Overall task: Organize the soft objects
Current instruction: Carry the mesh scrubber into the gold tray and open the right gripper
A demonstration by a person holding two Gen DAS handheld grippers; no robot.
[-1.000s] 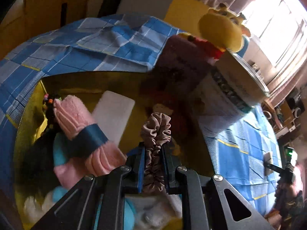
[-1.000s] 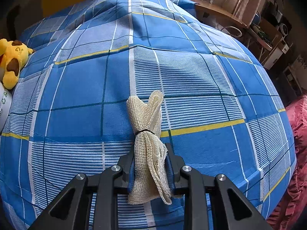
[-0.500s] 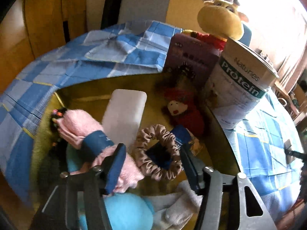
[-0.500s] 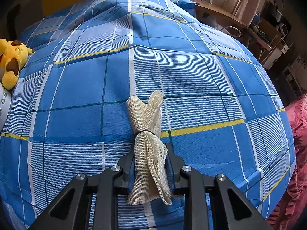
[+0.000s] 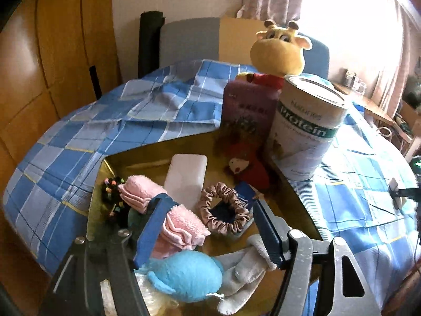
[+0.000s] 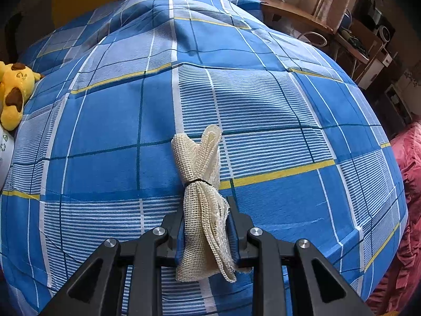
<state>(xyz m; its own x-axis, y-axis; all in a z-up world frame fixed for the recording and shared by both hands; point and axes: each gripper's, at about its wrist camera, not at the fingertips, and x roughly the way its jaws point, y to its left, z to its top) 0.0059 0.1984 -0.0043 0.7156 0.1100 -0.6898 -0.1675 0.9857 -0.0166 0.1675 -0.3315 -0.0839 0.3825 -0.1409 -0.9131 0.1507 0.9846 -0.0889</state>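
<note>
My left gripper (image 5: 210,205) is open and empty, raised above a yellow box (image 5: 136,155) on the bed. In the box lie a brown scrunchie (image 5: 210,220), a rolled pink towel (image 5: 173,221), a white block (image 5: 186,176), a blue plush (image 5: 186,273), a grey plush (image 5: 244,271), a red doll (image 5: 247,168) and a black beaded band (image 5: 110,192). My right gripper (image 6: 205,210) is shut on a tied bundle of cream mesh cloth (image 6: 202,189), held above the blue checked bedspread (image 6: 276,105).
A protein tin (image 5: 305,129), a purple box (image 5: 247,108) and a yellow giraffe plush (image 5: 279,52) stand behind the box. A yellow dog plush (image 6: 14,92) lies at the bed's left edge. A wooden wardrobe (image 5: 39,65) is to the left, a desk (image 6: 297,15) beyond the bed.
My left gripper opened and let the brown scrunchie drop into the yellow box, then pulled back and up. My right gripper has not moved.
</note>
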